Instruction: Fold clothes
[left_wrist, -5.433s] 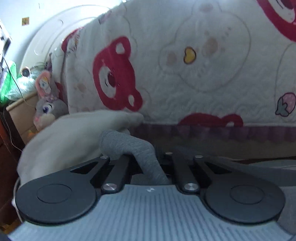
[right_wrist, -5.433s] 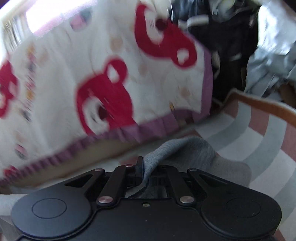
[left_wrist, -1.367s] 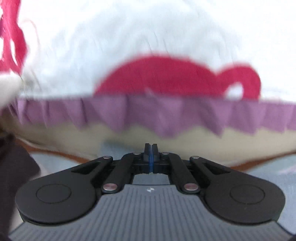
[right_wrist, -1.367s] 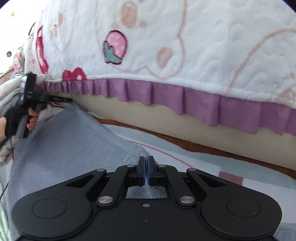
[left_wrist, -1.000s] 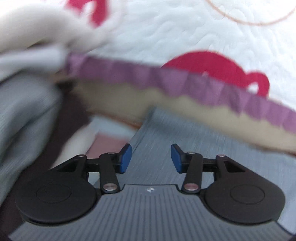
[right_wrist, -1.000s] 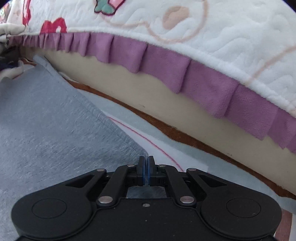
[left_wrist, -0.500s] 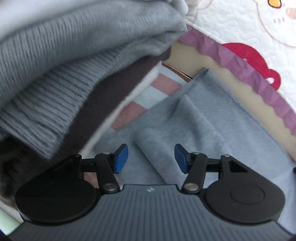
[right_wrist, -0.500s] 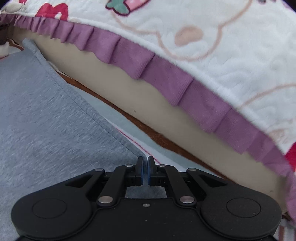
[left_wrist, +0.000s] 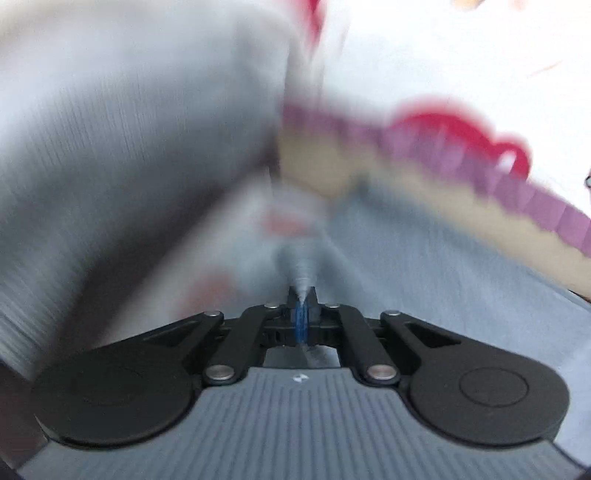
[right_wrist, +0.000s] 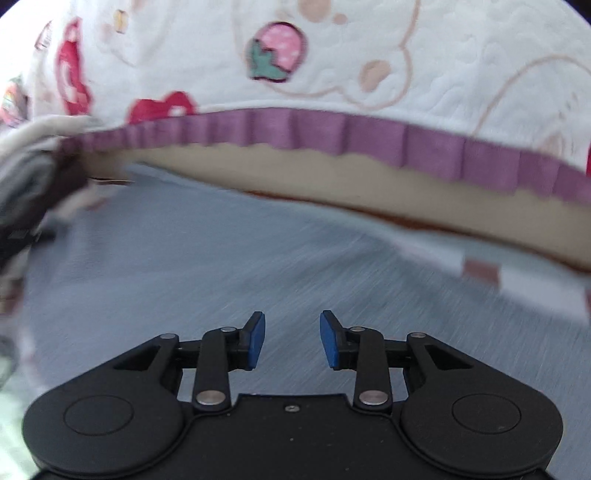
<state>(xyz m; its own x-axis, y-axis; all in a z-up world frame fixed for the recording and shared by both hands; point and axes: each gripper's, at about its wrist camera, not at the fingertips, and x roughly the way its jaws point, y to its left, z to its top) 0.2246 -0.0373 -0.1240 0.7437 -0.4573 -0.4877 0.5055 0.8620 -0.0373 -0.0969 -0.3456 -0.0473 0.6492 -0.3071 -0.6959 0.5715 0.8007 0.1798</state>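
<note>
We judge the fold half done: our left gripper pinches the grey garment below the bedspread; our right gripper, jaws opening, holds nothing.

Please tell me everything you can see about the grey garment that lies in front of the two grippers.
The grey garment is a soft, plain jersey-like cloth, spread mostly flat on a striped mat beside the blanket's purple frill. The left gripper is shut on a raised fold of it, which stands up as a narrow ridge before the pads. The right gripper is above it, its jaws opening, with nothing pinched between them. Both views are blurred, so seams cannot be told.
</note>
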